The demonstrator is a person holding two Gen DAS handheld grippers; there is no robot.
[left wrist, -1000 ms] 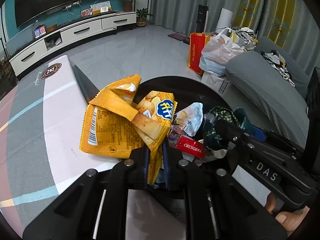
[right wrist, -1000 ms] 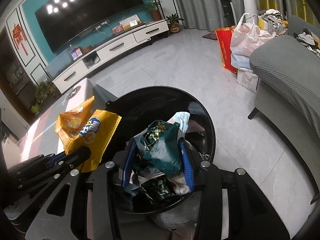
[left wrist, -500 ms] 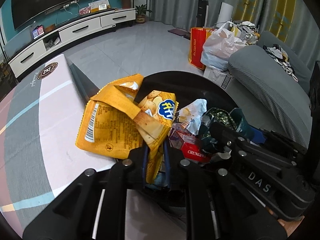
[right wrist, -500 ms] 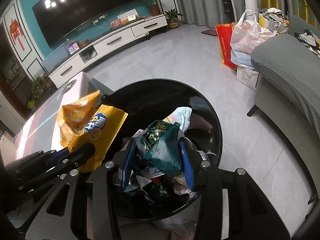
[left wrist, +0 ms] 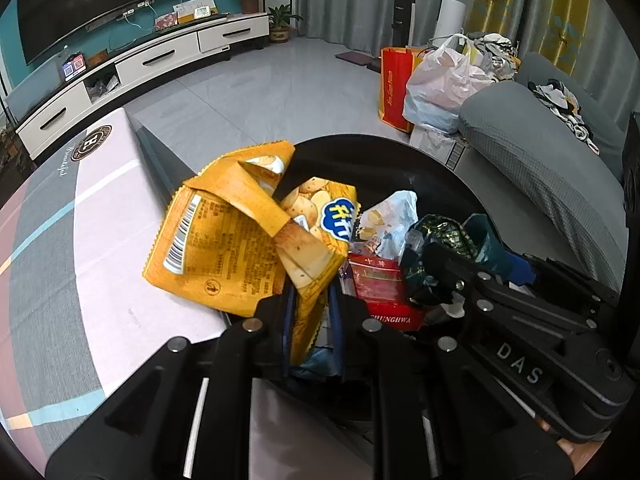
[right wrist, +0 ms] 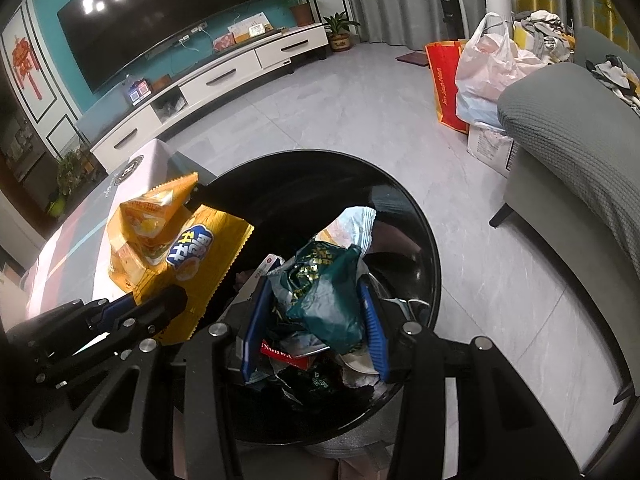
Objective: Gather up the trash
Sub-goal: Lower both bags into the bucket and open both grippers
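A crumpled yellow chip bag [left wrist: 224, 248] hangs over the near rim of the round black bin [left wrist: 400, 148], its lower edge pinched between the pads of my left gripper [left wrist: 314, 300]. My right gripper [right wrist: 316, 284] is shut on a dark green wrapper [right wrist: 332, 312] just above the trash heaped in the bin [right wrist: 424, 248]. That heap includes a red cigarette pack [left wrist: 384, 296] and a pale blue-white wrapper [right wrist: 356, 220]. The two grippers are side by side, with the left gripper [right wrist: 160, 300] at the bin's left edge and the chip bag [right wrist: 168, 240] above it.
To the left of the bin is a table with a pink, grey and striped cover [left wrist: 80, 240]. A grey sofa [left wrist: 540, 160] stands to the right, with a red bag and plastic bags [left wrist: 440, 80] at its far end. A white TV cabinet [left wrist: 140, 64] lines the far wall.
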